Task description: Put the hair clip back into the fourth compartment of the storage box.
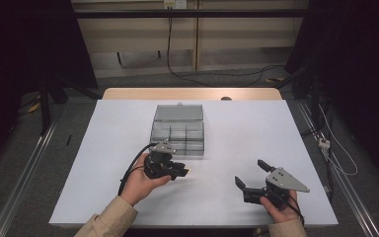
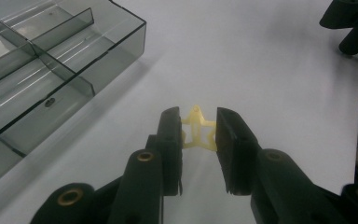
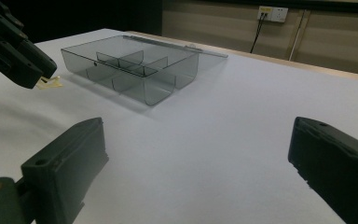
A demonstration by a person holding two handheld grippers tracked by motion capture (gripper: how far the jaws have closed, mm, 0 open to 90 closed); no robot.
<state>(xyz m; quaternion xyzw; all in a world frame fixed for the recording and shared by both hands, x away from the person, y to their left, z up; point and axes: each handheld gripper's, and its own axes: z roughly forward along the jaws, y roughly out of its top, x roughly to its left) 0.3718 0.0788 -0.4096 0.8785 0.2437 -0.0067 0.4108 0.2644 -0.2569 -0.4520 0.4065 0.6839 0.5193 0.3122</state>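
**Spotter:** What is in hand?

**Operator:** I see a small pale yellow star-shaped piece pinched between the 2 black jaws of the left gripper. The jaws are closed in on it, 1 pad pressing each side, and its top point pokes up just beyond the jaw tips. From the high view the left gripper carries the star at its tip, low over the white table.

**Spotter:** And from the other side?

**Operator:** In the right gripper view the star sits at the tip of the left gripper, far ahead and to the left of my own jaws.

**Spotter:** What lies near the pinching jaws?

**Operator:** The clear grey compartment box lies beyond them and to their left, close but apart, lid folded open behind it. I count several divided cells; I cannot tell if anything lies in them.

**Spotter:** The right gripper?

**Operator:** The right gripper has its 2 jaws spread wide with only bare table between them. It holds nothing, and sits well apart from the star and the box. A person's hand grips the left tool.
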